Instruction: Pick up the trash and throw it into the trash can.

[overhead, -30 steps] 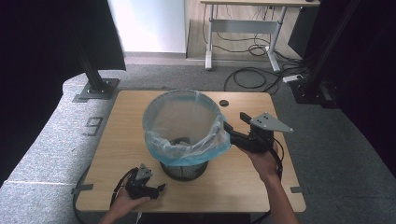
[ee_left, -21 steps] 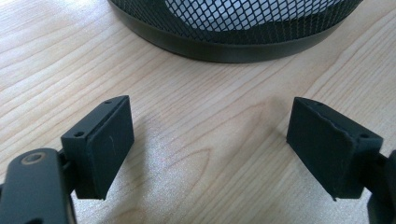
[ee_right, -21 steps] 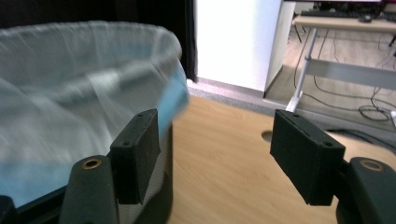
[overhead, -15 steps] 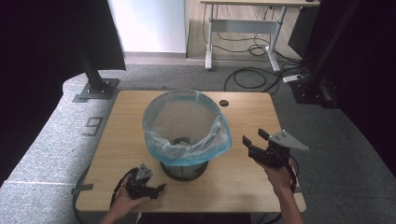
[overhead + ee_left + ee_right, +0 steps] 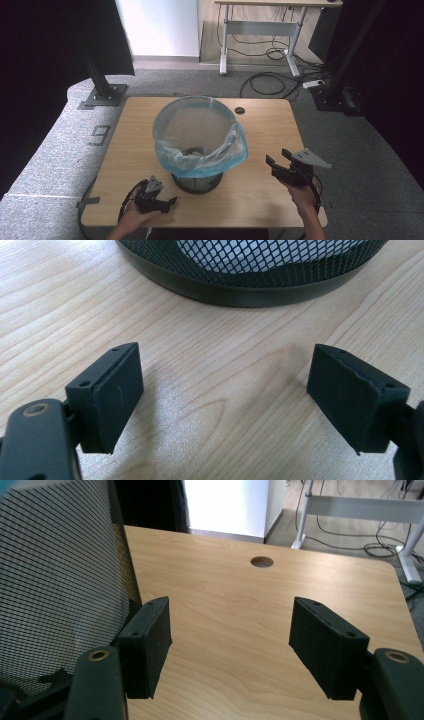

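Wastebasket (image 5: 197, 175) of black mesh, lined with a blue bag (image 5: 200, 145), is standing mid-surface (image 5: 260, 130); both grippers, left (image 5: 167, 202) and right (image 5: 275, 160), are flanking it empty with jaws apart, probably done fitting.

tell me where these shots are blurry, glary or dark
High view: even light on the table, black curtains at both sides, bright wall behind. Left gripper view: mesh bin sharp, near pads slightly soft, faint sheen on the wood. Right gripper view: bin blurred at the left, the white wall blown out.
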Demonstrator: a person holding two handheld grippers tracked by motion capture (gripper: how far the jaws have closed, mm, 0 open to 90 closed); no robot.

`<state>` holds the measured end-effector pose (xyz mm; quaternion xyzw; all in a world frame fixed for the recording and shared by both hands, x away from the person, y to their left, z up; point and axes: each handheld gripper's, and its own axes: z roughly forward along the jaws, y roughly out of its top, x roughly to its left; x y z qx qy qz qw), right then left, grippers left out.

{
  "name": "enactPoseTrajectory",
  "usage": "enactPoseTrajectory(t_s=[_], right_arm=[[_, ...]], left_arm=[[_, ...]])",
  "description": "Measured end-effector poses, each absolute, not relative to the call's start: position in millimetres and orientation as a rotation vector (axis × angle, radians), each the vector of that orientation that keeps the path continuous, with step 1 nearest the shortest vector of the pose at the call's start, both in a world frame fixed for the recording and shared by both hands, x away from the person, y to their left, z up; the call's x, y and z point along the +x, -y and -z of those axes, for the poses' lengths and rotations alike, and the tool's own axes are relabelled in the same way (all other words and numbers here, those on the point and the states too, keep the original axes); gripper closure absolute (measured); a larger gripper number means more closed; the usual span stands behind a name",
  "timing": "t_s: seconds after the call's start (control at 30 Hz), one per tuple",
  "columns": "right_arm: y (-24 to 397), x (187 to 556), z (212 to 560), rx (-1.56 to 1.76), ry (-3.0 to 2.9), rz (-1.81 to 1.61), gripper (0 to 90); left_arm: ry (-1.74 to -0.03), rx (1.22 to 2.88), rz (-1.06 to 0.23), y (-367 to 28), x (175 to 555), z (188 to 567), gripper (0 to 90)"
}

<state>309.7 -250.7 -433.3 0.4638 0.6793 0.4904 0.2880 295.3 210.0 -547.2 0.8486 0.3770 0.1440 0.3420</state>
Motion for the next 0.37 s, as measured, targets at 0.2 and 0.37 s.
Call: enactPoseTrajectory(t_s=[0.2, 0.37], right_arm=[[250.8, 312.2, 440.7, 1.255, -1.838, -1.290, 32.1], [249.0, 312.8, 441.1, 1.250, -1.842, -1.289, 31.3]], left_arm=[[-0.979, 2.209, -0.375, -210.1, 295.3, 547.1, 14.7], [-0.979, 2.209, -0.375, -210.1, 295.3, 547.1, 14.7]])
